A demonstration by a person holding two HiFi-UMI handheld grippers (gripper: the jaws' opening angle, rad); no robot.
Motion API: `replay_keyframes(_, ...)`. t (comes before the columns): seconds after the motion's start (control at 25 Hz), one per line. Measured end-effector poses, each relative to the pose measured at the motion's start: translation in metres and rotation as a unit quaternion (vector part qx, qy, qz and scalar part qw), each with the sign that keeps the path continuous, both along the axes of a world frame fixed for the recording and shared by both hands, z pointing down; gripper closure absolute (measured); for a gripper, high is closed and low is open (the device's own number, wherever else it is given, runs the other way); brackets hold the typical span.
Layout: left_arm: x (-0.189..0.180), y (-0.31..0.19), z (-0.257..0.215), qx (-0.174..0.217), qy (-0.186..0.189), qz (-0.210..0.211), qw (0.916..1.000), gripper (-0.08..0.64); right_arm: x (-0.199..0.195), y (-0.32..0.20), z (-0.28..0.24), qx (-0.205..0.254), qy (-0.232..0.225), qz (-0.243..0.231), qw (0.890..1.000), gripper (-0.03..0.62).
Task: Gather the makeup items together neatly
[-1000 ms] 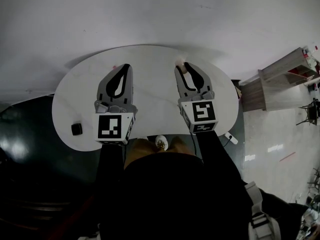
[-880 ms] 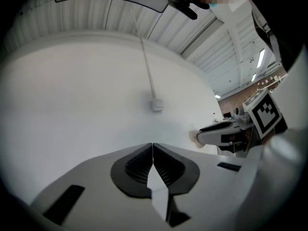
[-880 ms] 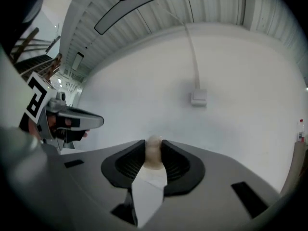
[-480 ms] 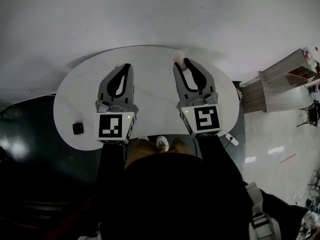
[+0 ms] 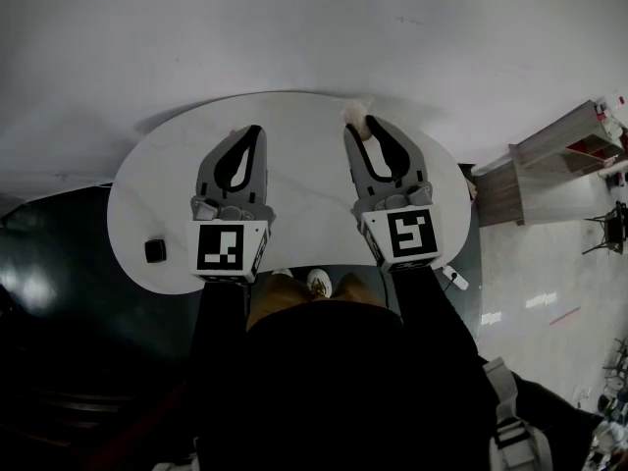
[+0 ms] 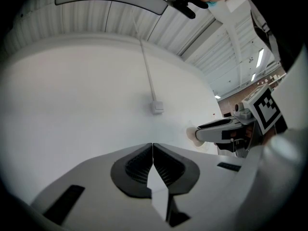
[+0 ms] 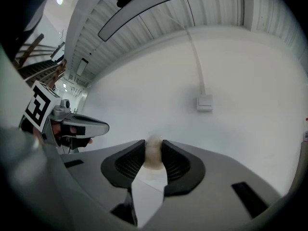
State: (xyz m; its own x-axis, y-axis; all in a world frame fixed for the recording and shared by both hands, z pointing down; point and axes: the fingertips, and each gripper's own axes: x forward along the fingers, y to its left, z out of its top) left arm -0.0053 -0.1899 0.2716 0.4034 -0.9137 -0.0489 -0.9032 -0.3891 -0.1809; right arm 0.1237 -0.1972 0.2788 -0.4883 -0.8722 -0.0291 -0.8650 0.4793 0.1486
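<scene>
The makeup sponge [image 7: 154,154], a small beige and rounded thing, sits between the two jaws of the right gripper [image 7: 154,148]. The dark ribbed pads press on it from both sides, so the jaws stand only narrowly apart and hold it firmly. Its soft top comes out a little past the fingertips. In the head view the sponge shows at the very tip of this gripper, over the far rim of the white oval table [image 5: 304,199]. It does not rest on the table surface.

The left gripper [image 6: 152,150] has its jaws fully together, pad against pad, and nothing is between them. It is beside the right gripper, apart from it, and both point away from the person toward the far side of the table.

Both grippers are held about level. Each gripper view looks past its jaws at the plain white wall [image 6: 96,105], where a small switch box [image 6: 156,107] sits under a thin cable duct. The person's dark sleeves reach forward side by side, and the marker cubes face up to the head camera.

A small black object [image 5: 154,251] lies near the left edge of the table, well apart from both grippers.
</scene>
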Motion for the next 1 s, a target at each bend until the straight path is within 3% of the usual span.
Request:
replay_keyframes(0.36,-0.006,0.006,0.002,-0.006,-0.002,-0.014,0.9999,0.543,-0.012,0.004,0.003,-0.004,0.008,-0.021,1.0,0.465)
replay_keyframes(0.64,-0.035,0.008,0.0,-0.004,-0.009,-0.027,0.9996,0.543,-0.053,0.005,-0.007,0.006,-0.012,-0.047,0.999,0.463)
replay_keyframes(1.0,-0.054,-0.001,0.0,-0.019,-0.002,-0.004,0.9998,0.543,-0.069,-0.003,0.005,-0.015,0.007,-0.02,1.0,0.462)
